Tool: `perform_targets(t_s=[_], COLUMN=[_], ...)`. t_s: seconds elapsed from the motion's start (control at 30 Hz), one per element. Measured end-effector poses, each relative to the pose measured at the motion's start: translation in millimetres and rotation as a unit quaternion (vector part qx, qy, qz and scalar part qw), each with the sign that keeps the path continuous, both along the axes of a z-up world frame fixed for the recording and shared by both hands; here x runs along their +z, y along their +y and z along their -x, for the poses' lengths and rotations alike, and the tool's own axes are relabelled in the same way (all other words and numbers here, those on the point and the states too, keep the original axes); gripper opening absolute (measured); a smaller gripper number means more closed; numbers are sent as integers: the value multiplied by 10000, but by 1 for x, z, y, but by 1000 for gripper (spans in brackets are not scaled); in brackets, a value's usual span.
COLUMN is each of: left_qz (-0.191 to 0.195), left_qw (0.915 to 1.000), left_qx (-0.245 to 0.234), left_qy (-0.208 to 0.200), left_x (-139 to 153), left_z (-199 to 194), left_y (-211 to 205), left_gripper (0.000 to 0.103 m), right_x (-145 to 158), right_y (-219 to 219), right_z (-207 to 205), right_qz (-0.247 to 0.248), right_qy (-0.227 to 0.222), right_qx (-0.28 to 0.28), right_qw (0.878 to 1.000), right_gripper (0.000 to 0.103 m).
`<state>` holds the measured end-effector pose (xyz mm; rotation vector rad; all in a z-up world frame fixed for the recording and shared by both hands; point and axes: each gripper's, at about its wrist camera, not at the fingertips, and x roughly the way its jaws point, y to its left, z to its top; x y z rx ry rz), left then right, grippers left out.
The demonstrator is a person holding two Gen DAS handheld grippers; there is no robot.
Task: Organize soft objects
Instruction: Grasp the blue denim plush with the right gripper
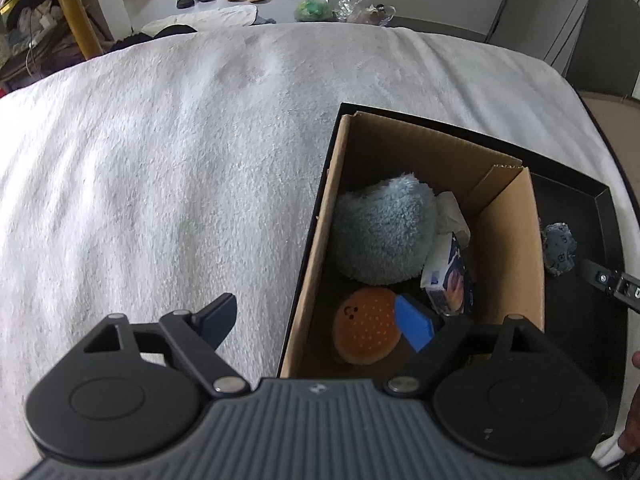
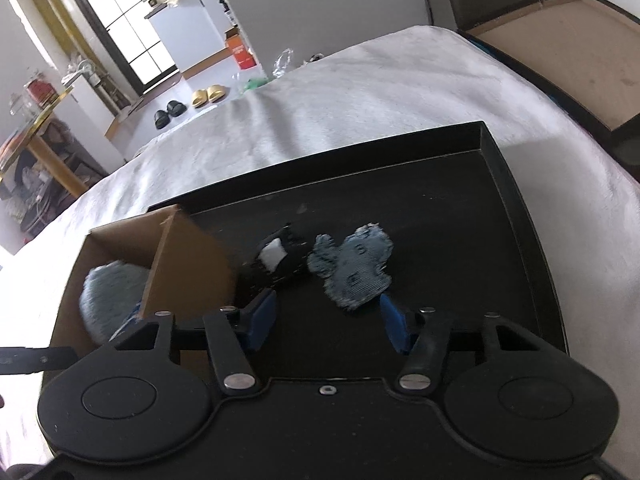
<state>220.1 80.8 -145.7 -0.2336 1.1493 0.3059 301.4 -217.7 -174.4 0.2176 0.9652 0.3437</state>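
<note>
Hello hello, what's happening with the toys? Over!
Left hand-held gripper open above cardboard box, nothing held. Right hand-held gripper open, denim toy just ahead on black tray. Nothing blocking.

A bed covered with a white fleecy blanket [image 1: 180,152] is seen in both wrist views; the blanket is creased in soft folds and its far edge is met by the floor of the room. Directly on the blanket a shallow black tray [image 2: 516,184] is laid, near the bed's right-hand side as seen from the left wrist. The tray's low rim is raised all round, and its near part is hidden behind the gripper bodies. The rest of the blanket in view is taken up by nothing but its own wrinkles. Beyond the bed's right edge a second, brown-lined tray [image 2: 560,52] is seen; what it rests on cannot be told.
</note>
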Motion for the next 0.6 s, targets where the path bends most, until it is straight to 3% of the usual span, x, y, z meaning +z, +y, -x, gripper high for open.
perform_targets(t_s=[0.6], left_qz=[-332], left_qw=[9991], left_qx=[106], left_qy=[236], left_x=[-16], left_z=[-15], left_y=[2], left_gripper=[85], right_x=[-43], right_y=[-8], right_z=[-29], right_qz=[-229], right_qy=[40], right_qx=[-291], right_qw=[9993], right_gripper=[49])
